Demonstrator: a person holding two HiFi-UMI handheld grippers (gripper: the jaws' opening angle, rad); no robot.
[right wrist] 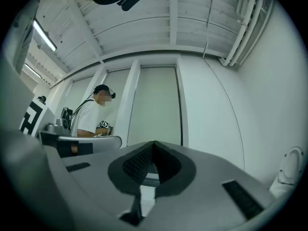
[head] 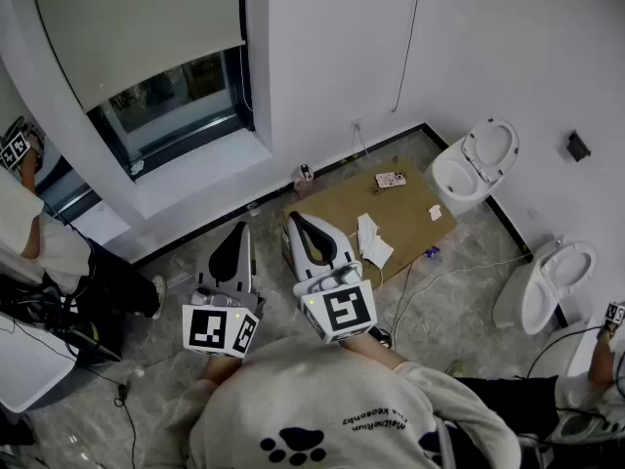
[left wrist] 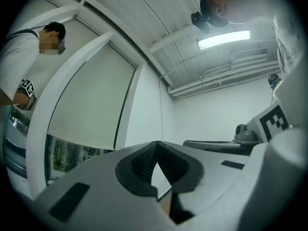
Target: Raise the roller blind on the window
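The pale roller blind [head: 137, 27] covers the upper part of the window [head: 181, 106]; dark glass shows below its bottom edge. It also appears in the left gripper view [left wrist: 91, 100] and in the right gripper view [right wrist: 155, 105]. A thin dark cord [head: 248, 76] runs down the blind's right side. My left gripper [head: 241, 229] [left wrist: 156, 146] and right gripper [head: 297, 219] [right wrist: 154, 144] are held side by side close to my chest, well short of the window. Both point toward it. Both are shut, tips touching, with nothing between them.
A white sill [head: 195, 179] lies under the window. A cardboard sheet [head: 400, 213] with papers covers the floor ahead on the right. Two toilets [head: 479, 164] [head: 547, 281] stand along the right wall. Another person [head: 44, 247] works at the left window, and cables trail on the floor.
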